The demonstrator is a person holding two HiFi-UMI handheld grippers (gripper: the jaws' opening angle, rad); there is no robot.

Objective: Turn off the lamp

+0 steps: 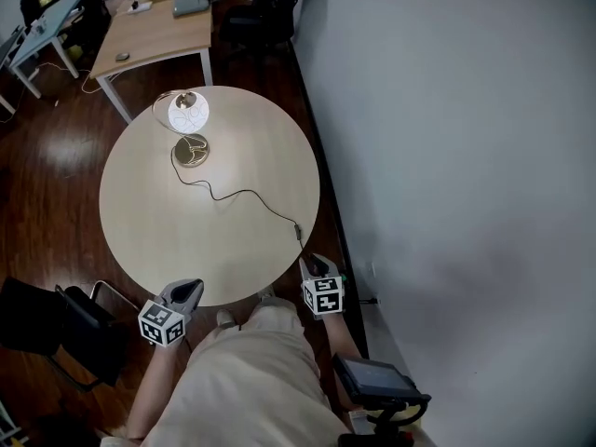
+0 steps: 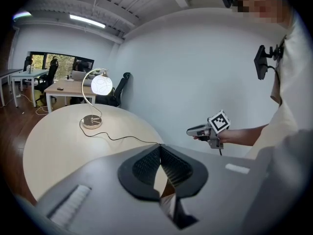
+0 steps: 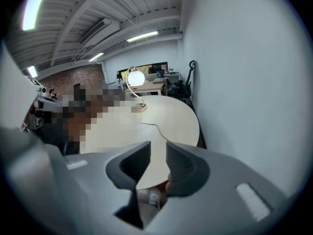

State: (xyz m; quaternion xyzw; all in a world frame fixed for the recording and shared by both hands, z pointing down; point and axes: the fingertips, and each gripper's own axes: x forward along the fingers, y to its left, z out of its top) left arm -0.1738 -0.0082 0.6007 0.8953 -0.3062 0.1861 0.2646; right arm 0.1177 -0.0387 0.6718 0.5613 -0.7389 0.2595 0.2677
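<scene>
A lit lamp stands at the far left of the round table [image 1: 158, 240]: a glowing white globe [image 1: 188, 111] on a curved stem over a round brass base [image 1: 191, 150]. Its black cord [image 1: 244, 193] snakes toward the near right rim and ends at a small dark piece [image 1: 298, 232]. My left gripper [image 1: 191, 288] hovers at the near edge, its jaw tips meeting with nothing held. My right gripper [image 1: 315, 262] is by the near right rim, just short of the cord's end, with a gap between its pads and nothing in it. The left gripper view shows the globe [image 2: 101, 84] and the right gripper [image 2: 198, 130].
A white wall [image 1: 447, 156] runs close along the table's right side. A wooden desk [image 1: 154, 31] with a laptop stands behind the table, with office chairs around it. A black chair [image 1: 56, 324] sits at the near left. The floor is dark wood.
</scene>
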